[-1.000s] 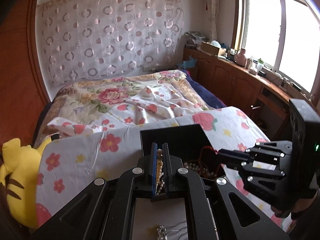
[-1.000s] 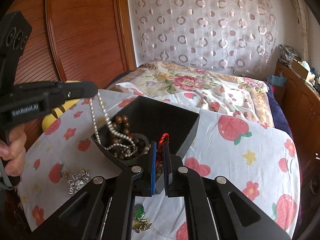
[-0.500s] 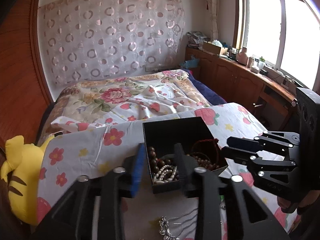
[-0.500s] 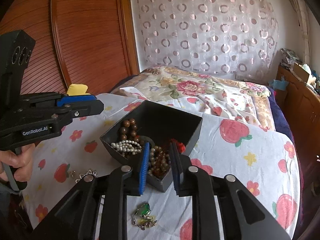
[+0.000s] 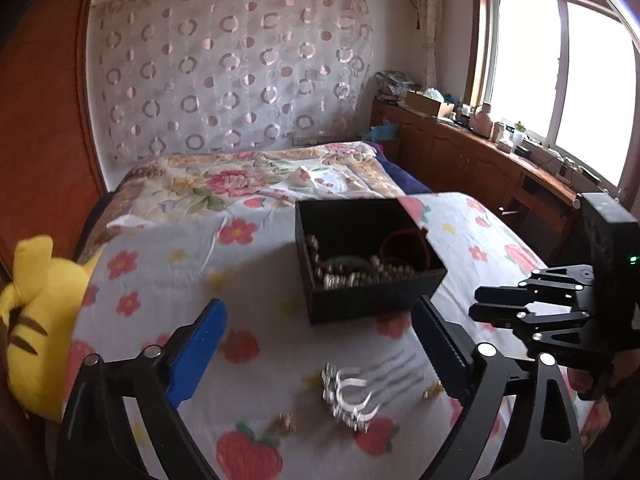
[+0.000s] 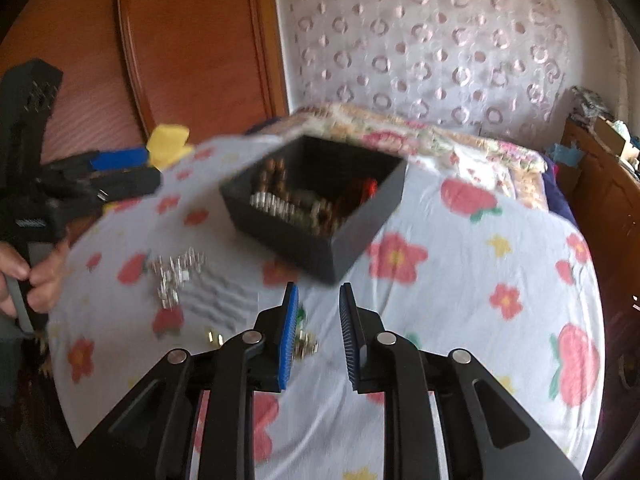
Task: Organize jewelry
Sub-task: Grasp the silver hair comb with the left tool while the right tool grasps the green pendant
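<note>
Both grippers have pulled back from the black box (image 5: 362,258) and spread their jaws, the left gripper (image 5: 316,344) wide and empty, the right gripper (image 6: 318,334) partly open and empty. Only the right view shows a green trinket (image 6: 301,314) between its jaws, while the left shows a silver hair comb (image 5: 356,394) nearer than the box of beads on the flowered cloth (image 5: 168,264), with the bed (image 5: 224,180) beyond.

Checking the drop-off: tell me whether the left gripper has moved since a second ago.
Yes. The left gripper has pulled back from the black box and opened.
</note>
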Available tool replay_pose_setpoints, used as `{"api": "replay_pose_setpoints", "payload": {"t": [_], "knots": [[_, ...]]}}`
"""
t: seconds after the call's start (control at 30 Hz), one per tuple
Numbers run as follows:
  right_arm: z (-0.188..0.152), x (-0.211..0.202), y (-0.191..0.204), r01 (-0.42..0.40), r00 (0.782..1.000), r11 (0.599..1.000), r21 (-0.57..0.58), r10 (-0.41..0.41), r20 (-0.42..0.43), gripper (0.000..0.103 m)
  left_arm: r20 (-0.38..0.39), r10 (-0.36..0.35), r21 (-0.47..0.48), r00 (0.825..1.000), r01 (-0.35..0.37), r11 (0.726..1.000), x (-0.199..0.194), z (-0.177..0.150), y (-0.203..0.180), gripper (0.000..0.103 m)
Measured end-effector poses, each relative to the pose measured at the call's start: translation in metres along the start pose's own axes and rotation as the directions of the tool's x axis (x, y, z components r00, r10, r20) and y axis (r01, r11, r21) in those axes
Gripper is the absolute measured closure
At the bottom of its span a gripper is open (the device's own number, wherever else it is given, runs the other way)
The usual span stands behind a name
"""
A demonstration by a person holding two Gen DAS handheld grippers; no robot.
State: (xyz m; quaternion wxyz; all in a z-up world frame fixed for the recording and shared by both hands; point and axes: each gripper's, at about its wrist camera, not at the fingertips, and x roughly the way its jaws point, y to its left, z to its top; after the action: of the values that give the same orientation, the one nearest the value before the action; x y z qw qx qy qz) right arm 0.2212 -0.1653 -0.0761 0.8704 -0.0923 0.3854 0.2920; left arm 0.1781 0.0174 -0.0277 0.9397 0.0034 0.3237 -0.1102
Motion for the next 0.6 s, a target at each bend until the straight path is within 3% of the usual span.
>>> {"api": "replay_pose_setpoints", "payload": {"t": [0.27,0.53,0.6], "knots": [[-0.006,0.024,0.013,-0.017,0.997,1.0,-0.013,0.016,-0.072,0.08,-0.053,0.013,-0.042,0.999,-0.015,0.999,-0.002,-0.042,0.017,0.012],[-0.003,0.034,0.024,0.036,0.993,0.997,-0.064,-0.043,-0.106,0.08,-0.081,0.011,-0.056,0.997,-0.015,0.998,-0.004,-0.06,0.026,0.012],[-0.003,0.034,0.026,0.05,0.993,0.996,-0.077,-0.057,-0.1,0.085,-0.085,0.009,-0.048,0.996,-0.013,0.999,-0.004,-0.061,0.024,0.012]]}}
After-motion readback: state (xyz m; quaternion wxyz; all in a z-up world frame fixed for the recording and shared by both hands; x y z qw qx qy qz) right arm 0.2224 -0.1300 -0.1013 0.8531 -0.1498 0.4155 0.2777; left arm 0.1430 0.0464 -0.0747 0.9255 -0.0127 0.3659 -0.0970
